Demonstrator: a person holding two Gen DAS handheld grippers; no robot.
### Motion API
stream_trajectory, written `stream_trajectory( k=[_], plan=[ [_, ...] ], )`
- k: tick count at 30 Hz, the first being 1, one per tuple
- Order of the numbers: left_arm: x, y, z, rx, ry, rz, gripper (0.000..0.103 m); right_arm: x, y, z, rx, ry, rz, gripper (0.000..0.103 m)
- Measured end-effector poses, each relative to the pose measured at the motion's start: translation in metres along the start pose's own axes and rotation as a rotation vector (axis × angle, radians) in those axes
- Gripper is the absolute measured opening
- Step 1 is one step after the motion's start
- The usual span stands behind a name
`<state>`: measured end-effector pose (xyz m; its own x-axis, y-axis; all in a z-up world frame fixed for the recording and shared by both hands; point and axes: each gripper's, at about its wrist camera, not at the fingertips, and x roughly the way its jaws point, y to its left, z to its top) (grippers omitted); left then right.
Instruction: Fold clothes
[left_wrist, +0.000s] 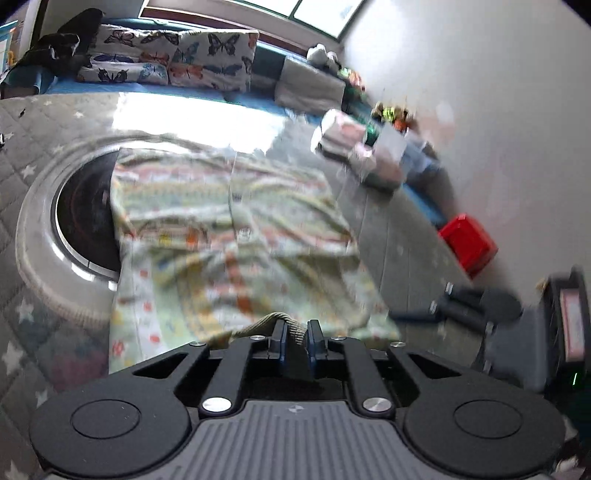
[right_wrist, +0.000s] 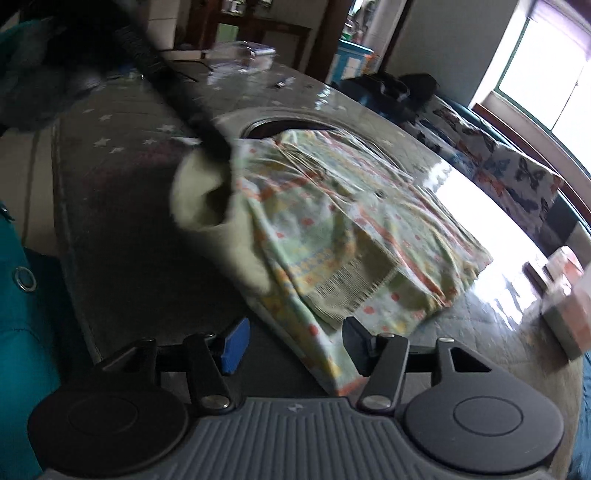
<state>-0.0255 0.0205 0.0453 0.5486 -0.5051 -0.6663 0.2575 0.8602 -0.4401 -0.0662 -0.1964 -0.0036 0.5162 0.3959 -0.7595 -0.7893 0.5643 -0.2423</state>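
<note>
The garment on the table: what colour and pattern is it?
The garment is pale green with small orange, yellow and blue prints in bands; clearest in the right wrist view.

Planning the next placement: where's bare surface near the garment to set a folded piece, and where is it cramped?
Free: the grey star-print cover beside the patterned garment, and the strip between garment and red box. Crowded: the folded stack and toys by the wall, clutter at the far end. Left gripper pinches a ribbed edge; right gripper is open.
</note>
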Motion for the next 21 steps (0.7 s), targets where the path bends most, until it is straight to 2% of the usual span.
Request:
stream_trajectory(
  k=[3,6,7,8,10,12,14,16,19,21],
  plan=[
    [0.008,0.008,0.015,-0.039,-0.005,-0.015,0.012,0.008,0.002,0.007,-0.006,-0.03,0.008,0.059],
    [0.014,0.011,0.022,-0.044,0.0,-0.016,0.012,0.016,-0.002,0.017,0.016,-0.054,0.026,0.053],
    [0.016,0.012,0.024,-0.043,0.0,-0.016,0.012,0.02,-0.005,0.02,0.041,-0.056,0.043,0.048],
    [0.018,0.013,0.025,-0.045,0.002,-0.016,0.012,0.024,-0.009,0.024,0.07,-0.054,0.063,0.036],
    [0.018,0.016,0.025,-0.039,0.002,-0.013,0.013,0.03,-0.018,0.029,0.132,-0.05,0.097,0.024],
    [0.009,0.017,0.02,-0.003,-0.022,0.009,0.014,0.031,-0.028,0.032,0.183,-0.056,0.112,0.018],
    [0.001,0.019,0.015,0.033,-0.045,0.031,0.023,0.03,-0.039,0.034,0.232,-0.066,0.123,0.015],
    [-0.008,0.021,0.01,0.071,-0.069,0.054,0.048,0.029,-0.047,0.036,0.268,-0.077,0.131,0.014],
    [-0.021,0.017,-0.004,0.187,-0.117,0.107,0.058,0.028,-0.056,0.04,0.299,-0.096,0.134,0.013],
    [-0.026,0.015,-0.013,0.264,-0.137,0.14,0.058,0.028,-0.059,0.042,0.314,-0.103,0.136,0.013]
  ],
)
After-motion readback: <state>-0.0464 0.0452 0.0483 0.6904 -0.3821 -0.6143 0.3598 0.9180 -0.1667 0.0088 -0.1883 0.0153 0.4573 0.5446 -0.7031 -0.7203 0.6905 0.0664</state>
